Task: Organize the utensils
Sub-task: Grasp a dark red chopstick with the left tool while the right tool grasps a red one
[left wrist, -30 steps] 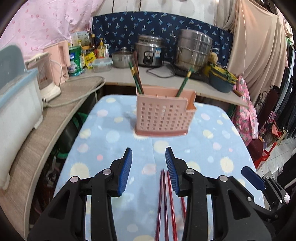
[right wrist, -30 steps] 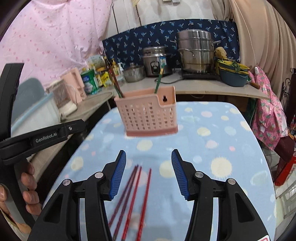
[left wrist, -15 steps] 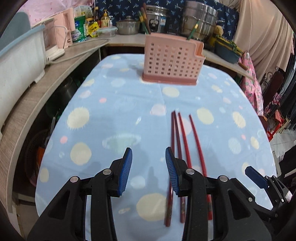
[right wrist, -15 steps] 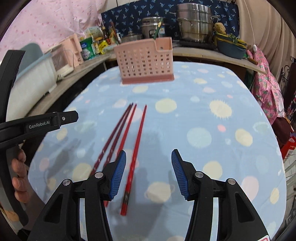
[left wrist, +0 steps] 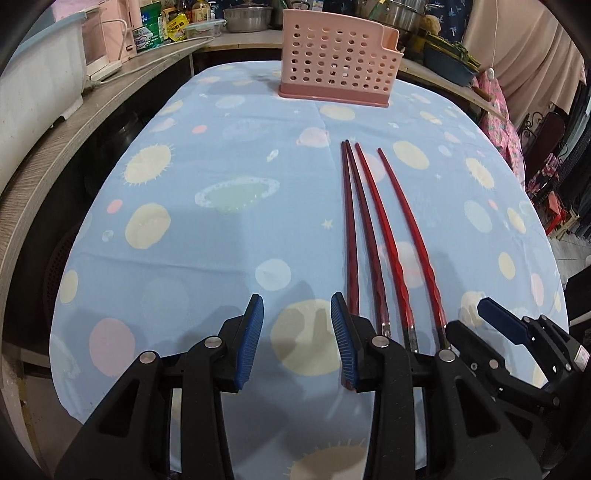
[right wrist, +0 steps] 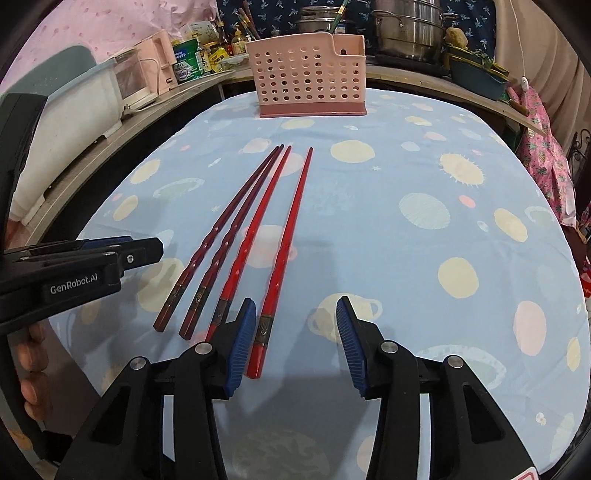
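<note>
Several red chopsticks (left wrist: 373, 229) lie side by side on the blue spotted tablecloth (left wrist: 221, 206), tips toward a pink perforated utensil basket (left wrist: 338, 68) at the far end. They also show in the right wrist view (right wrist: 258, 229), as does the basket (right wrist: 308, 85). My left gripper (left wrist: 297, 332) is open and empty, just left of the chopsticks' thick ends. My right gripper (right wrist: 295, 339) is open and empty; the thick end of the rightmost chopstick (right wrist: 280, 258) lies between its fingers. The left gripper's body (right wrist: 74, 269) shows at the left of the right wrist view.
A grey counter (left wrist: 55, 147) curves along the left with a white appliance (left wrist: 33, 74), cans and bottles. Steel pots (right wrist: 410, 29) and a blue bowl (right wrist: 476, 74) stand behind the basket. The table edge drops off at the right beside pink cloth (right wrist: 543, 147).
Both grippers have pulled back from the basket and tilted down toward the table. The chopsticks' thick ends have come into view near the fingers. Both jaws stay open.
</note>
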A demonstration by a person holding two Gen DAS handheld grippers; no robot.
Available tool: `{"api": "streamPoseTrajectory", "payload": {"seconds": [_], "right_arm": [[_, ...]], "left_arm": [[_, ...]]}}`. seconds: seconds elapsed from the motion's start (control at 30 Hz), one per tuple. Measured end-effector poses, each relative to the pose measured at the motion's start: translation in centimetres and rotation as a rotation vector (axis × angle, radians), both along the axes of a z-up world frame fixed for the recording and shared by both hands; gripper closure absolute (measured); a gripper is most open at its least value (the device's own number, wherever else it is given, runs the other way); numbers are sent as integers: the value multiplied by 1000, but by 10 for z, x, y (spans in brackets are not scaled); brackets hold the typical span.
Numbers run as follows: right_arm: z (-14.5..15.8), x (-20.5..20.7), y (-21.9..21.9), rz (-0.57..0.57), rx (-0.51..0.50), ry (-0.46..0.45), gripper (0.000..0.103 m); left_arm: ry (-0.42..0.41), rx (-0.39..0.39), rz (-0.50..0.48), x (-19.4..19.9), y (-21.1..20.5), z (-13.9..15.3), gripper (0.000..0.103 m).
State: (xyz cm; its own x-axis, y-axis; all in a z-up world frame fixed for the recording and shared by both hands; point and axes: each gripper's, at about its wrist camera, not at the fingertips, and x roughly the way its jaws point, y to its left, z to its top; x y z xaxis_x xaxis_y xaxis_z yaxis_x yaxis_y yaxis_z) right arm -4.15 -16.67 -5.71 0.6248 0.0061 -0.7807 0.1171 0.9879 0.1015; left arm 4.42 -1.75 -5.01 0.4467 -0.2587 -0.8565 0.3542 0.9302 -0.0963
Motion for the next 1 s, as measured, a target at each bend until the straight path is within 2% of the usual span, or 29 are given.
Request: {"api": "streamPoseTrajectory", "payload": {"seconds": [0.1,0.4,0.63,1.0], "right_arm": [[-1,0,3,9,-3,5,66],[-7,-2,11,29,-19,27,83],[-9,-7,9,14,-22,28,90],[-9,-9,6,3,-13,26,92]], "left_arm": [[-1,4,-5,-4,-2,-1,58],[3,16,-47,-15,-12,-6,56],[27,35,-67,-23,-13,-17,56],[15,50,-70,-26,-13,-19,56]]}}
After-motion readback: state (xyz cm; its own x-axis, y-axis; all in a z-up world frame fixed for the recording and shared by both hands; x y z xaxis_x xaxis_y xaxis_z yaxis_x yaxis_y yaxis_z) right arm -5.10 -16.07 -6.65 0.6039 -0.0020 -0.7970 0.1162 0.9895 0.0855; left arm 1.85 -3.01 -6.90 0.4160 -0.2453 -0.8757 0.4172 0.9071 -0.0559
